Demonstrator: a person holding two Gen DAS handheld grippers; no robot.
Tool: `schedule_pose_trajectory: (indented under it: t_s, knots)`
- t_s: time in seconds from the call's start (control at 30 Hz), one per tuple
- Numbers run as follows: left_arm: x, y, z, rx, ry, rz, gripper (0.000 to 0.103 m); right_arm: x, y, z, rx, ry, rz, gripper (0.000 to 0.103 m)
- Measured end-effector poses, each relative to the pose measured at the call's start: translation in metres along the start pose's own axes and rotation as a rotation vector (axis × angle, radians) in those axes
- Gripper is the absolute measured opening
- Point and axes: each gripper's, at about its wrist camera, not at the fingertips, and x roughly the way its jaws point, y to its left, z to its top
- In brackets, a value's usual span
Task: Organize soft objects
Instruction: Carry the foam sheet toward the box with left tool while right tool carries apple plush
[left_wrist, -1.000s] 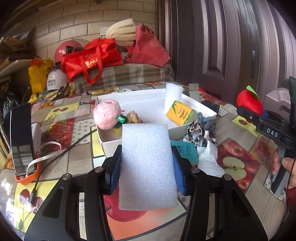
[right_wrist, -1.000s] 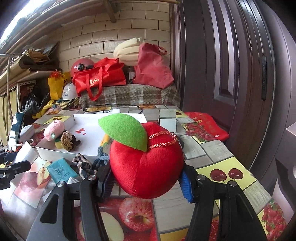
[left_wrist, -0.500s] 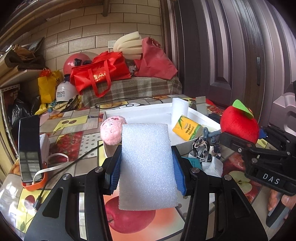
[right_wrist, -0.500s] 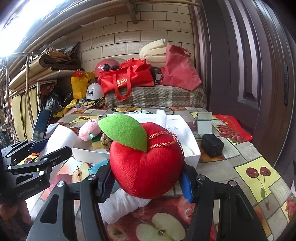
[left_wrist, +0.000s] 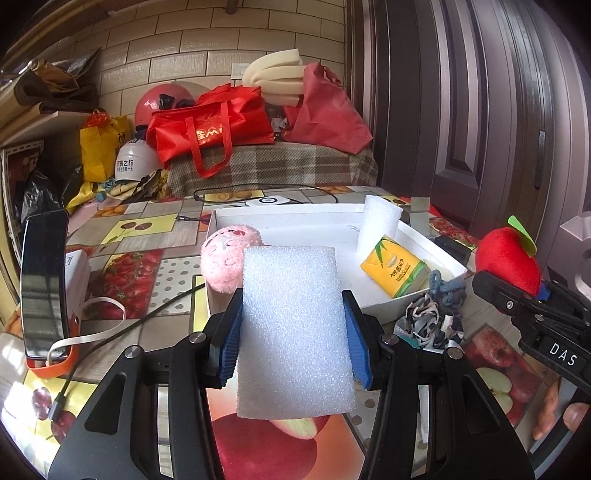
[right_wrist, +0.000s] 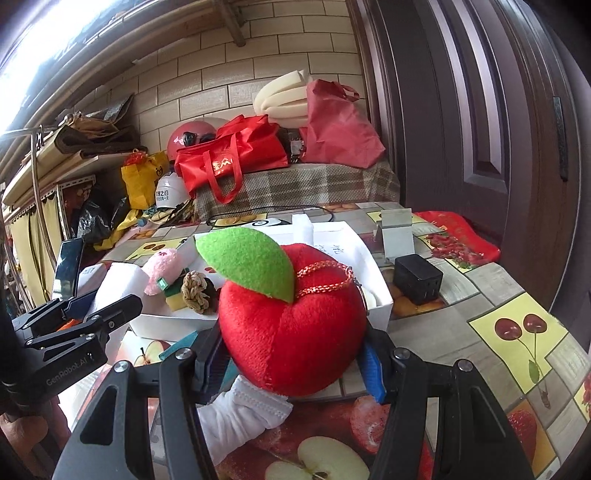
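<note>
My left gripper (left_wrist: 293, 341) is shut on a white foam block (left_wrist: 293, 328), held upright just in front of the white tray (left_wrist: 406, 301). In the tray lie a pink plush ball (left_wrist: 221, 258), a yellow tissue pack (left_wrist: 393, 271) and another foam piece (left_wrist: 378, 221). My right gripper (right_wrist: 291, 356) is shut on a red plush apple (right_wrist: 291, 325) with a green leaf, near the tray's right front corner (right_wrist: 380, 314). The apple (left_wrist: 508, 256) also shows at the right of the left wrist view. A knotted rope toy (right_wrist: 195, 291) sits beside the pink ball (right_wrist: 162, 269).
Patterned hair ties (left_wrist: 432, 317), a teal packet (right_wrist: 177, 349) and a white cloth (right_wrist: 240, 413) lie on the fruit-print tablecloth before the tray. A phone on a stand (left_wrist: 44, 288) stands left, with a cable. A black charger (right_wrist: 417, 278) sits right of the tray.
Both grippers have swung toward each other and toward the tray with their loads. The apple has come closer to the tray's right side; the foam block stays gripped.
</note>
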Motion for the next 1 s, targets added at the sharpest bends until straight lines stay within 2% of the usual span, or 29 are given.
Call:
schedule_pose_trajectory:
  t_s: [0.3, 0.67, 1.0]
  knots:
    - [0.006, 0.003, 0.003, -0.012, 0.004, 0.003, 0.049, 0.01, 0.007, 0.005, -0.057, -0.02, -0.035, 0.06]
    - [0.011, -0.006, 0.007, 0.036, -0.021, 0.025, 0.049, 0.025, 0.01, 0.014, -0.076, -0.034, -0.055, 0.061]
    - [0.024, -0.008, 0.014, 0.041, -0.023, 0.037, 0.049, 0.038, 0.018, 0.019, -0.111, -0.033, -0.06, 0.061]
